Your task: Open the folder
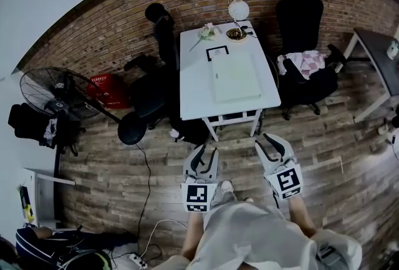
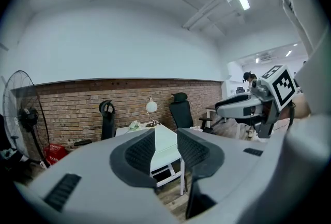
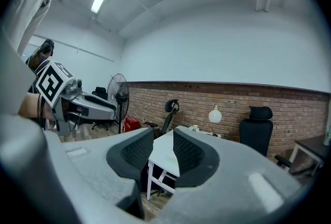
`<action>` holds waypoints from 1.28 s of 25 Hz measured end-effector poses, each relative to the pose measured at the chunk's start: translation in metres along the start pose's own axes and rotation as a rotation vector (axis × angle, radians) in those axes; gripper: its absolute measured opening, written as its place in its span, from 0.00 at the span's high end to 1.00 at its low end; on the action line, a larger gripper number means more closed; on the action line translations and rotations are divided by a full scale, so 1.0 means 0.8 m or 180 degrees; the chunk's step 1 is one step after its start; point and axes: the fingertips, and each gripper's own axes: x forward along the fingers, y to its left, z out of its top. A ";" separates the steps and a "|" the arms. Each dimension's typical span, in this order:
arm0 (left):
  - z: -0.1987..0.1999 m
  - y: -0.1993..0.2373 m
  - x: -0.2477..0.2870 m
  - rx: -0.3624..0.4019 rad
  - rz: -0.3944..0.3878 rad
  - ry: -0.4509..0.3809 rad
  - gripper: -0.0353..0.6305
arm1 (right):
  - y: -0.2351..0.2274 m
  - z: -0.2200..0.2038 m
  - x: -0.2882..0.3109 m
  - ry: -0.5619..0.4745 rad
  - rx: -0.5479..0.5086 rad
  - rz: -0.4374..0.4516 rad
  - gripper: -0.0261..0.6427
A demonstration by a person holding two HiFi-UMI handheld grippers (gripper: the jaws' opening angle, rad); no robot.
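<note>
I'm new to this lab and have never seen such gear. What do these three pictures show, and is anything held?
No robot here: a person holds a two-jaw gripper in each hand. The head view comes from a camera on their head, looking down; the left gripper and right gripper show near the bottom, each bearing a marker cube. The other two pictures come from cameras riding on the grippers, looking along their jaws. Both pairs of jaws stand apart with nothing between them, so nothing is held. Ahead stands a white table carrying a closed pale folder, a black-framed square card and a round white lamp. Both grippers are short of the table.
</note>
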 end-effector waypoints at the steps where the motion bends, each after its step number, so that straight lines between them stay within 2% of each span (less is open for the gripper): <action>1: 0.000 0.006 0.004 0.0002 -0.0010 -0.0001 0.75 | 0.000 0.000 0.006 0.0006 0.0003 -0.0011 0.78; 20: -0.006 0.115 0.073 -0.0008 -0.0305 -0.0020 0.75 | 0.002 0.013 0.119 0.0166 -0.0017 -0.0293 0.78; 28: -0.009 0.130 0.091 -0.0008 -0.0434 -0.0039 0.75 | 0.001 0.007 0.136 0.0206 0.0022 -0.0427 0.78; 32: -0.006 0.136 0.105 0.0016 -0.0490 -0.0036 0.75 | -0.006 0.007 0.146 0.0245 0.0148 -0.0502 0.78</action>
